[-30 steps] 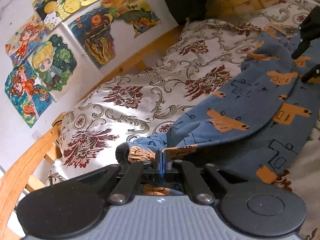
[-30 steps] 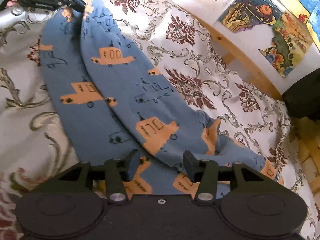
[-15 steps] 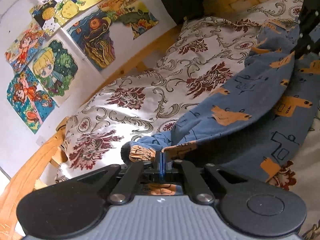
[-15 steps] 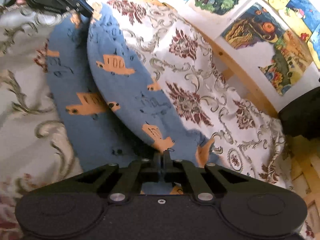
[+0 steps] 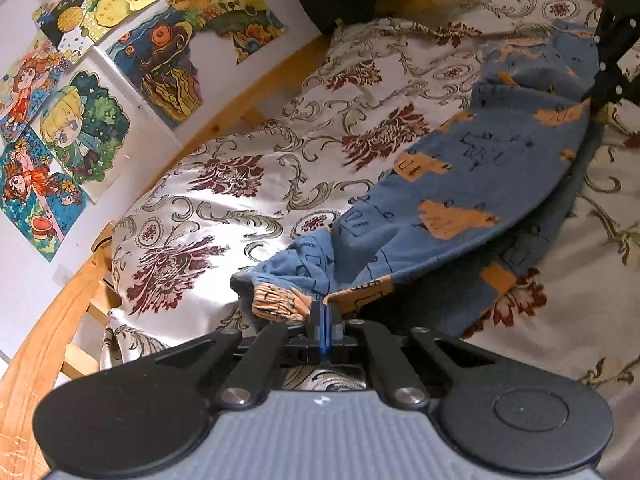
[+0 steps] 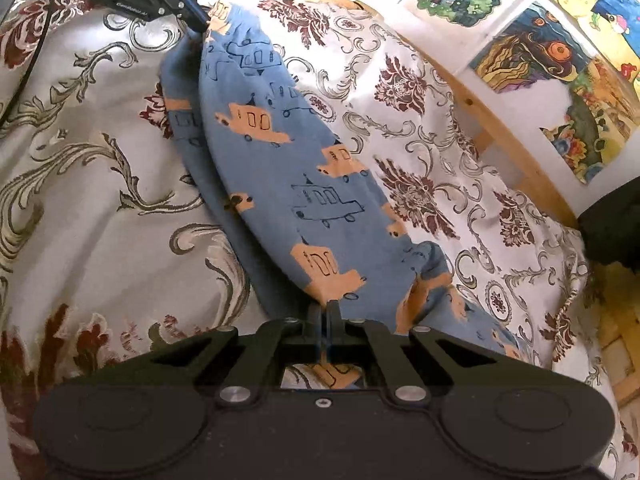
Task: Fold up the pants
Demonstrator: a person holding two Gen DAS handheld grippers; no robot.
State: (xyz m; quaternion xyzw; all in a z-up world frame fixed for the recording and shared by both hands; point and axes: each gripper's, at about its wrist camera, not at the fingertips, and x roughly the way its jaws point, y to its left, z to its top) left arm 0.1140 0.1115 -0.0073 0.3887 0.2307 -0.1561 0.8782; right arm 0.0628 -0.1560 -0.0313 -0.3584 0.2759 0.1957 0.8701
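Now pinching where a second ago standing apart: right gripper (image 6: 325,312) closing onto the edge of the pants (image 6: 280,184), and lifting that upper leg higher off the lower one. Left gripper (image 5: 325,314) clamping the far end near the ribbed orange cuff (image 5: 280,300), fingers pressed together on the fabric; seen from the right wrist as a dark tool (image 6: 192,8) at the top of the garment.

Hanging in a taut curve between the two grips, upper leg raised, lower leg lying flat on the bedspread (image 6: 100,200). Handling, at a guess, as light, soft, stretchy knit: sagging in the middle, draping readily, likely bunching unless held at edges or hems. Best taken at cuff and waist edge, as here.

Blue cloth printed with orange and outlined boats. Underneath, glossy cream damask with maroon florals and grey scrolls, wrinkling gently. Beyond, a pale wooden bed frame (image 5: 48,320) and bright drawings (image 5: 80,120) taped on a white wall.
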